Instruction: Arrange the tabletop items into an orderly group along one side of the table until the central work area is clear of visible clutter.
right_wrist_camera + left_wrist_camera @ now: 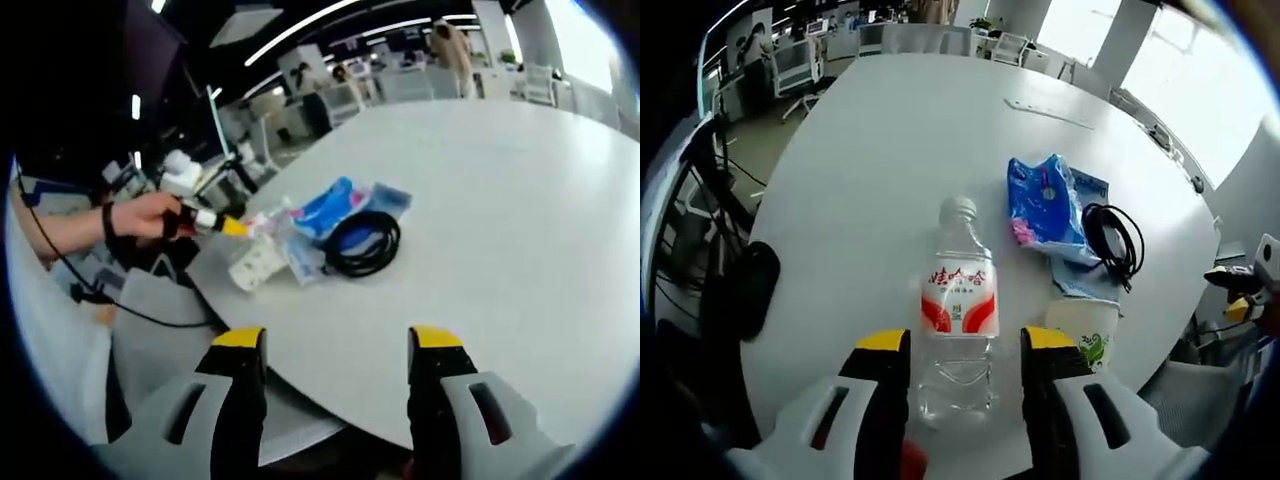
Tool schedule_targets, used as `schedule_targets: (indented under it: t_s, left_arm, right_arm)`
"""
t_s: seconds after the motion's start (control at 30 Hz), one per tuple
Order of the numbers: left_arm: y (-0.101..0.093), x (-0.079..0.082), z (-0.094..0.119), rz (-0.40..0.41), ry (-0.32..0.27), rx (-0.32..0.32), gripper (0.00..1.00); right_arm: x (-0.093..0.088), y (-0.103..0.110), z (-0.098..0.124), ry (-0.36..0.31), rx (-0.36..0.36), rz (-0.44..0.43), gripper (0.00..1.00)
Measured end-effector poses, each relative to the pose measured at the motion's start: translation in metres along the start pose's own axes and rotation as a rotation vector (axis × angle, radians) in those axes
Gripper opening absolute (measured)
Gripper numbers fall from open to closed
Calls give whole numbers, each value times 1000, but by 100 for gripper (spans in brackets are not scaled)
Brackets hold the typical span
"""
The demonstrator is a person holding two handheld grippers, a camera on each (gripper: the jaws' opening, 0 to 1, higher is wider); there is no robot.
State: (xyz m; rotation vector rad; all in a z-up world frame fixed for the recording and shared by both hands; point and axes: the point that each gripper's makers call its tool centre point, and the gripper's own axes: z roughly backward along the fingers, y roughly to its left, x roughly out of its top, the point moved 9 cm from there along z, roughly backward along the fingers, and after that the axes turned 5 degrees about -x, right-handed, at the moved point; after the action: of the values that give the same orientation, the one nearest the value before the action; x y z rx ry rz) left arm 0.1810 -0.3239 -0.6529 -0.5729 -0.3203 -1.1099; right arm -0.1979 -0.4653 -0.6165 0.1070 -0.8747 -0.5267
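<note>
Lying on its side between the yellow-tipped jaws of the left gripper (965, 345), the clear water bottle (958, 318) points its white cap away from the camera, its red and white label facing up. The jaws flank the bottle's lower body closely on both sides; whether they actually press it cannot be told from the left gripper view. Just beyond and to the right of the bottle, a blue plastic packet (1045, 205) lies crumpled on the white tabletop (890, 150), with a coiled black cable (1113, 243) touching its right edge. A white paper cup (1085, 330) with a green print sits near the tabletop's edge, just beside the left gripper's right jaw. A dark, flat object (752, 288) rests at the tabletop's left rim, well apart from the group.

In the right gripper view, the right gripper (337, 342) hangs with its jaws wide apart and nothing between them, above the near edge of the tabletop (500, 220). Farther along, the blue packet (335, 208), the black cable coil (362, 243) and the paper cup (256, 263) cluster near the rim. A hand (150, 215) holds the left gripper (215, 222) at that cluster.
</note>
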Motion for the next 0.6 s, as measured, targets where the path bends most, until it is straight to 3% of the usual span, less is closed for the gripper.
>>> schedule_targets:
  t_s: [0.6]
  left_arm:
    - [0,22,-26,-21,50,-9,47]
  right_arm:
    - [-6,-2,1,3,-10,-22,55]
